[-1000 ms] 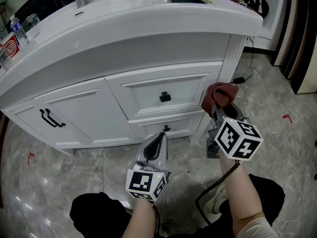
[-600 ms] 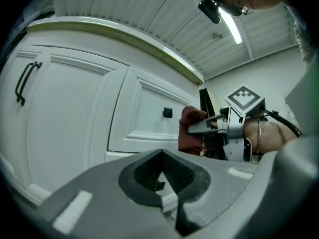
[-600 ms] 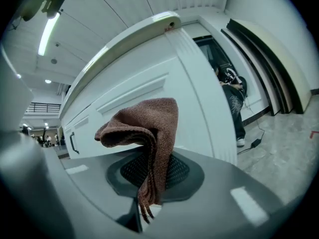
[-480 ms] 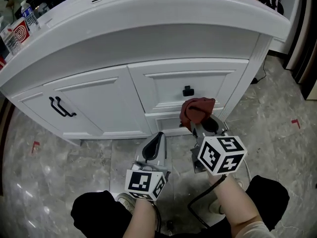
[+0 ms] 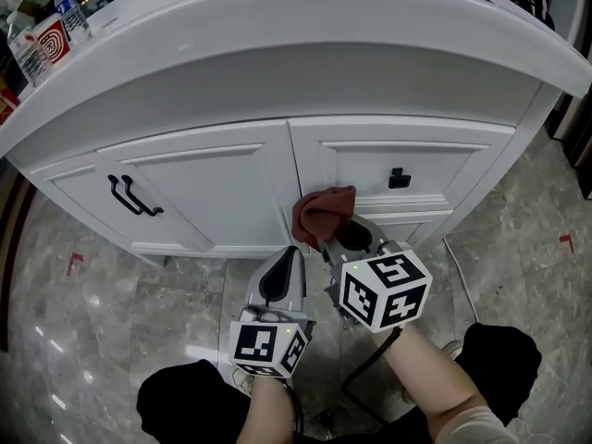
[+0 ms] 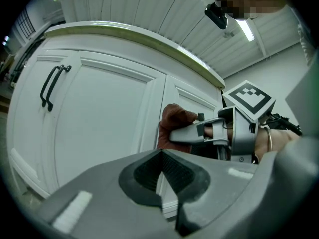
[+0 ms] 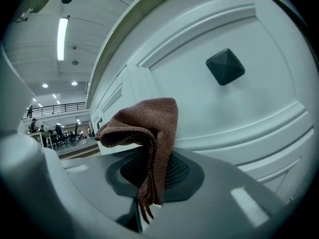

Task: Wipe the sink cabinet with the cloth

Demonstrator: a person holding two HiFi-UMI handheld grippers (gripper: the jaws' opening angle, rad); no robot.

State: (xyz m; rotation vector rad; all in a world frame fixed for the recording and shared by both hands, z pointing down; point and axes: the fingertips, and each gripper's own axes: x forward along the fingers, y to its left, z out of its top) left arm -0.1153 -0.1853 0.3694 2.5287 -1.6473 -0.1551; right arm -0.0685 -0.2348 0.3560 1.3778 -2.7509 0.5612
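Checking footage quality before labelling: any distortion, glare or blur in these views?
Head view: sharp, countertop bowed by the lens, soft sheen on the floor. Left gripper view: heavy fisheye, dark corners, cabinet door evenly lit. Right gripper view: same fisheye, cloth crisp, ceiling light blown out.
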